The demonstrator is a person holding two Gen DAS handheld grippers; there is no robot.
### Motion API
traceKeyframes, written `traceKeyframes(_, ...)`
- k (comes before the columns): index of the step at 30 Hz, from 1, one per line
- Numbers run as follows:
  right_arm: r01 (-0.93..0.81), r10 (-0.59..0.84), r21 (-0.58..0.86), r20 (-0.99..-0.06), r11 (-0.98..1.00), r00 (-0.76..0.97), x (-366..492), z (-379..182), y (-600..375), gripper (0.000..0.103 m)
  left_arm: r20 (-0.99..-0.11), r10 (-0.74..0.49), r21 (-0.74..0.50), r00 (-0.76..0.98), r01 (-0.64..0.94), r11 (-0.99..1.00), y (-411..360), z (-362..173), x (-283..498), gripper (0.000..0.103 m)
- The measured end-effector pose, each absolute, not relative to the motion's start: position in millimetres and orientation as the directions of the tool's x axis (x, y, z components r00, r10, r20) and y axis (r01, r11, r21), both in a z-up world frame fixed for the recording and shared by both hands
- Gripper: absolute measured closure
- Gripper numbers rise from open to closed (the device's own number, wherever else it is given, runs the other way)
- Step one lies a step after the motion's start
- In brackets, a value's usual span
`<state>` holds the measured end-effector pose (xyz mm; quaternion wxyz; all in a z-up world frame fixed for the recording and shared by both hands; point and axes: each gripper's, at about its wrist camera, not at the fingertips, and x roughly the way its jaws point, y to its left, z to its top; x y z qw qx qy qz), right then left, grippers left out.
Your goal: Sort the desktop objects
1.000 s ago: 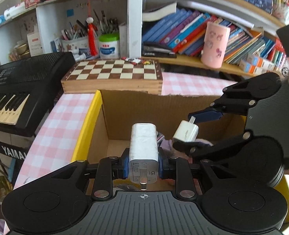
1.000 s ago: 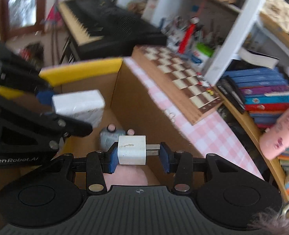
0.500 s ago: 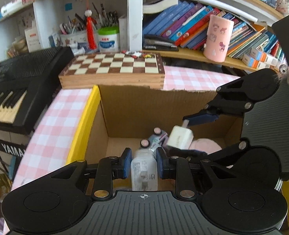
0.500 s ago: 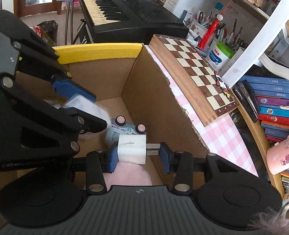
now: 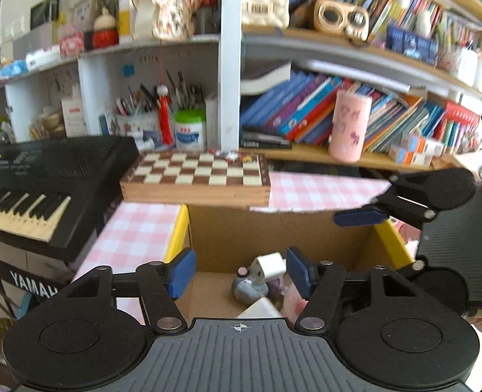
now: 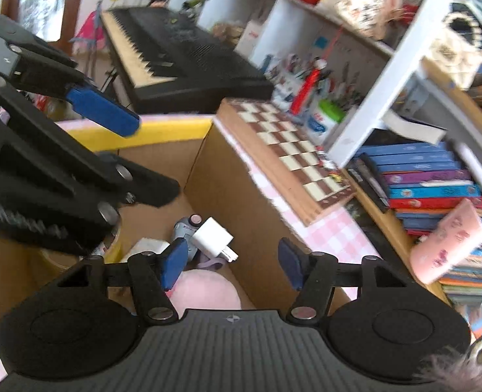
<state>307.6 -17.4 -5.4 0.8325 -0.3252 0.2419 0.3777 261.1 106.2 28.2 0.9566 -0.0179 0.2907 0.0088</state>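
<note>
Both grippers hang over an open cardboard box (image 5: 237, 235) with yellow flaps. My left gripper (image 5: 241, 272) has its jaws opening, with nothing pressed between its blue pads. The large white charger (image 5: 262, 308) lies below it on the box floor. My right gripper (image 6: 231, 264) is also opening and holds nothing. The small white plug cube (image 6: 213, 236) rests prongs-out on a grey toy car (image 6: 185, 228), free of the pads. In the right wrist view the left gripper (image 6: 152, 160) reaches in from the upper left.
A pink plush (image 6: 205, 290) also lies in the box. A wooden chessboard (image 5: 196, 176) sits behind the box on a pink checked cloth (image 5: 133, 232). A black keyboard (image 5: 45, 170) stands to the left, with crowded bookshelves (image 5: 306, 111) and a pink cup (image 5: 348, 127) behind.
Both grippers went from shut on their chargers to open. The large charger and the small plug cube have dropped into the box. Both grippers have lifted and tilted up.
</note>
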Motion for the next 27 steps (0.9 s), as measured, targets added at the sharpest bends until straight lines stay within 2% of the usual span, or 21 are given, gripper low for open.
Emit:
traceKeyframes(11,-0.611,0.393,-0.35,-0.524,0.71,0.756,229.7,33.4,-66.3,0.039,-0.461,-0.045,-0.049,0.886,0.025,0.998,112.0,58.1,187.7,0.029)
traceKeyframes(16,-0.521,0.338,-0.329,-0.477,0.787,0.811,189.8,44.7,-88.6,0.036,-0.447,-0.061,-0.06,0.893,0.039,0.997,112.0,61.2,155.7,0.027)
traceKeyframes(22,-0.378,0.245,-0.241,-0.444,0.894,0.862,139.3,50.4,-115.2,0.033,-0.435,-0.073,-0.068,0.898,0.048,0.997,107.5,57.8,114.0,0.021)
traceKeyframes(27,-0.271,0.184,-0.123,-0.471,0.955,0.863,100.6,42.4,-131.1,0.032,-0.465,-0.087,-0.081,0.881,0.055,0.995,104.6,45.5,86.5,0.018)
